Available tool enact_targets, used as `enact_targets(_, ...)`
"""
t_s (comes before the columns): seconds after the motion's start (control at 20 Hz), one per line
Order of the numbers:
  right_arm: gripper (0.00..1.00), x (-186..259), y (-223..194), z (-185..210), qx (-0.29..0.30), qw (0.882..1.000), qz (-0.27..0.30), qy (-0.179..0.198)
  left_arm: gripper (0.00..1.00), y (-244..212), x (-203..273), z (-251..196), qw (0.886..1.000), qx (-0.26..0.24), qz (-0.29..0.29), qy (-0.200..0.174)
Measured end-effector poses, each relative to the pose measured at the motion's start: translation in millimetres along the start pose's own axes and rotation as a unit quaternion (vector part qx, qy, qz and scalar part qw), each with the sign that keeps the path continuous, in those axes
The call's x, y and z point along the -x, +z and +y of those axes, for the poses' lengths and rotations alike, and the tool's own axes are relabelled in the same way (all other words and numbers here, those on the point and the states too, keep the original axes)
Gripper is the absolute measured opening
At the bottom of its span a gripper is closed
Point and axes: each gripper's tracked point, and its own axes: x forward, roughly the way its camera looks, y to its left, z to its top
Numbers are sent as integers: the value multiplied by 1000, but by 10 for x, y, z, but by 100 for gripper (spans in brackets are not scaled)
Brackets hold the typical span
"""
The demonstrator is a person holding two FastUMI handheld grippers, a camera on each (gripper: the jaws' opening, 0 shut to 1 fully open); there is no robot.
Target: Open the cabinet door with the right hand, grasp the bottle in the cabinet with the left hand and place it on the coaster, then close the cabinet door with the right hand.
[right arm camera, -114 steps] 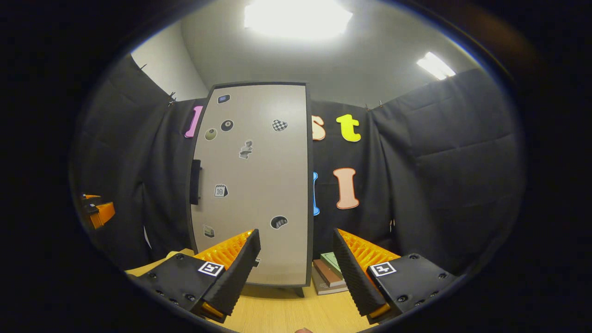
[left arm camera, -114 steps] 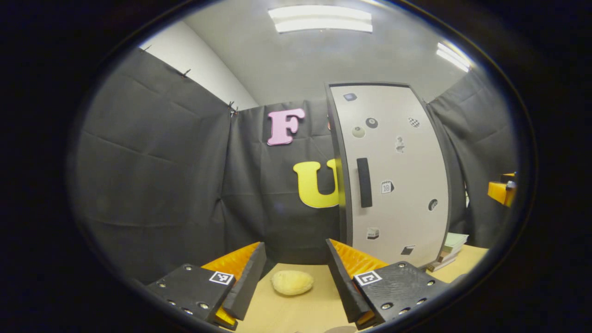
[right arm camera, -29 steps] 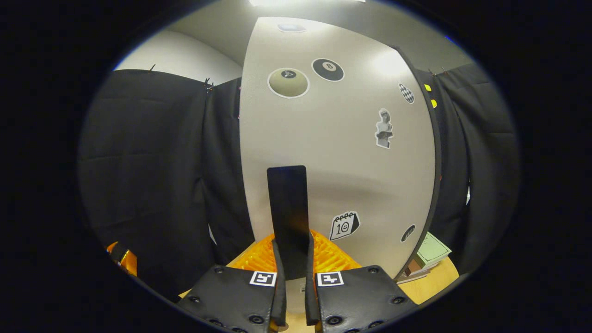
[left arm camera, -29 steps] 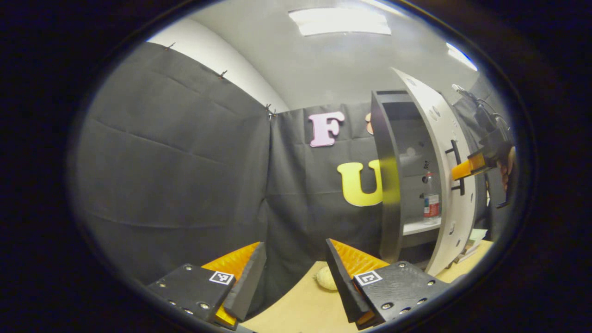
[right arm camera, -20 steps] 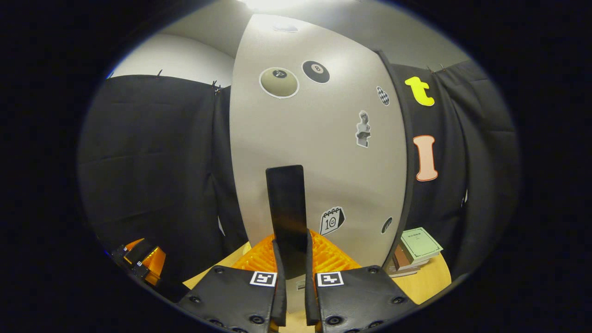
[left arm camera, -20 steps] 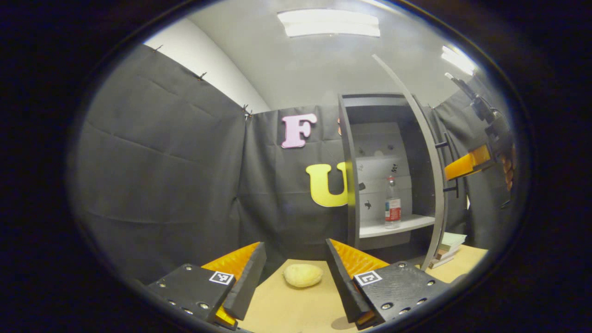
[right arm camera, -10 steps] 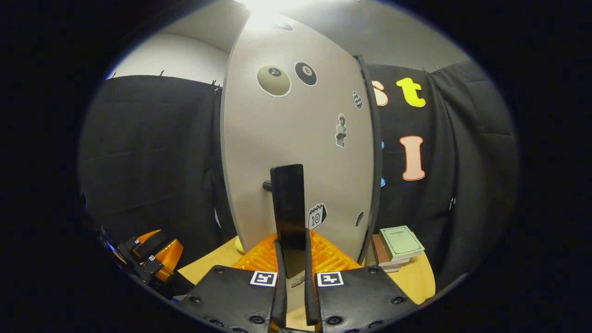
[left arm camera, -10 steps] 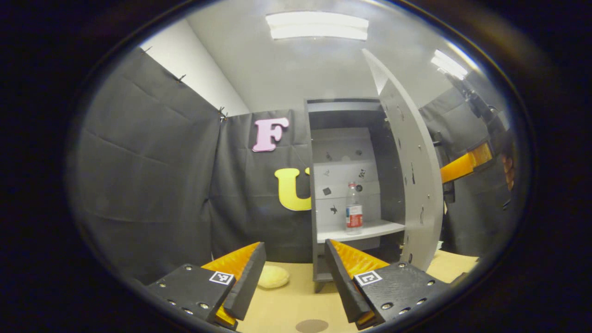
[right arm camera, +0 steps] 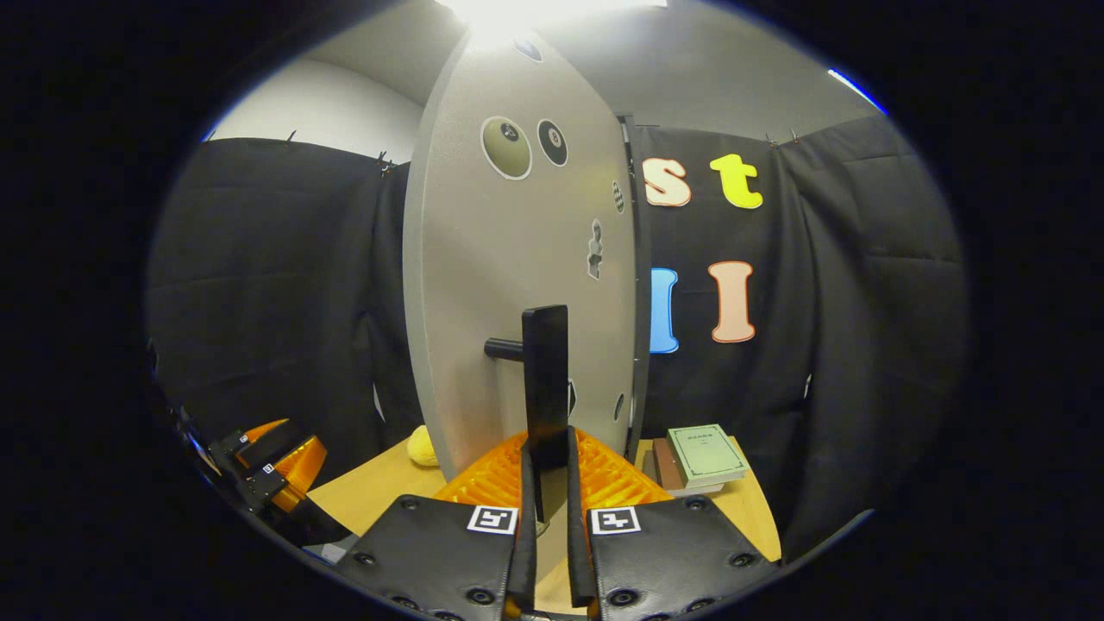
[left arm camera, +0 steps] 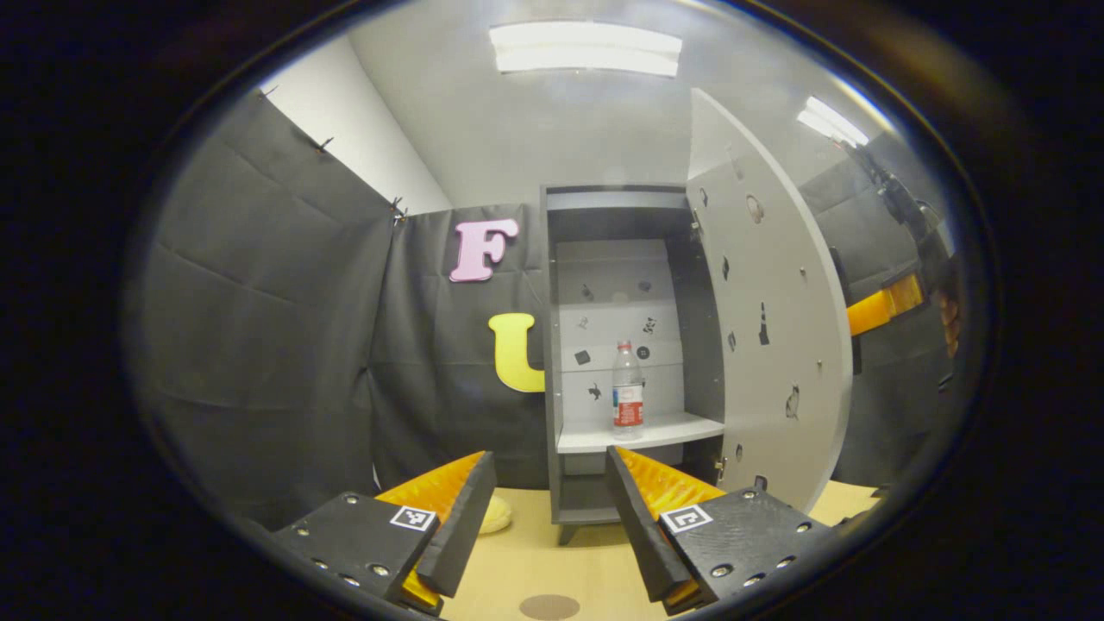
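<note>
In the right gripper view, the right gripper point(right arm camera: 545, 496) pinches the black handle point(right arm camera: 545, 388) of the cabinet door point(right arm camera: 483, 285), its 2 fingers pressed against the handle's 2 sides near its lower end. The door stands swung wide, seen almost edge-on, with round stickers near its top. Past the door's far edge, a stack of books point(right arm camera: 699, 461) lies on the wooden table point(right arm camera: 371, 492), and a yellow lump point(right arm camera: 421, 447) sits on the table on the other side of the door. The left gripper point(right arm camera: 272, 474) shows low at the left of this view, well apart from the door.

In the left gripper view, the left gripper point(left arm camera: 548, 526) hovers over the table point(left arm camera: 552, 561) with its 2 fingers spread wide and nothing between them. Straight ahead stands the grey cabinet point(left arm camera: 552, 345), open. The bottle point(left arm camera: 628, 388), clear with a red label and a white cap, stands upright on the white shelf point(left arm camera: 638, 431) inside, near the shelf's middle. The open door point(left arm camera: 776, 328) hangs to the right of the opening, and beyond its edge the right gripper point(left arm camera: 880, 306) shows with a hand behind it. A small round brown coaster point(left arm camera: 549, 606) lies flat on the table close below the left gripper, well apart from the cabinet. The yellow lump point(left arm camera: 496, 515) peeks out beside one finger point(left arm camera: 457, 526).
</note>
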Motion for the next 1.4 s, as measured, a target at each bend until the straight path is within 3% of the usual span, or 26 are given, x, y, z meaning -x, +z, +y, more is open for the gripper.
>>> enact_targets(0.4, 16, 148, -19, -705, -11, 998, -19, -55, 79, 67, 114, -408, 1000, 0, 2, -3)
enact_targets(0.5, 3, 157, -33, -754, -30, 998, -22, -40, 76, 100, 82, -471, 1000, -1, 1, -3)
enact_targets(0.65, 17, 243, -73, -758, -61, 998, -24, -4, 76, 184, -12, -592, 1000, -2, 1, -12)
enact_targets(0.75, 28, 342, -126, -807, -63, 998, -24, -3, 78, 249, -180, -664, 1000, 4, 6, -23)
enact_targets(0.8, 28, 380, -169, -836, -63, 998, -23, -5, 79, 283, -297, -684, 1000, 6, 7, -27)
enact_targets(1.0, 34, 596, -235, -1289, -37, 996, -39, -76, 77, 356, -752, -821, 999, -1, 12, -47)
enact_targets(1.1, 69, 632, -265, -1457, -36, 993, -44, -99, 79, 369, -1052, -916, 998, -12, 13, -60)
enact_targets(1.2, 100, 693, -274, -1710, -37, 987, -53, -144, 79, 416, -1362, -1030, 997, -15, 13, -75)
enact_targets(1.35, 98, 729, -293, -1954, -40, 979, -57, -190, 77, 464, -1795, -1235, 994, 1, 16, -104)
enact_targets(1.4, 92, 741, -295, -2029, -41, 976, -59, -206, 77, 473, -1954, -1280, 994, 3, 17, -109)
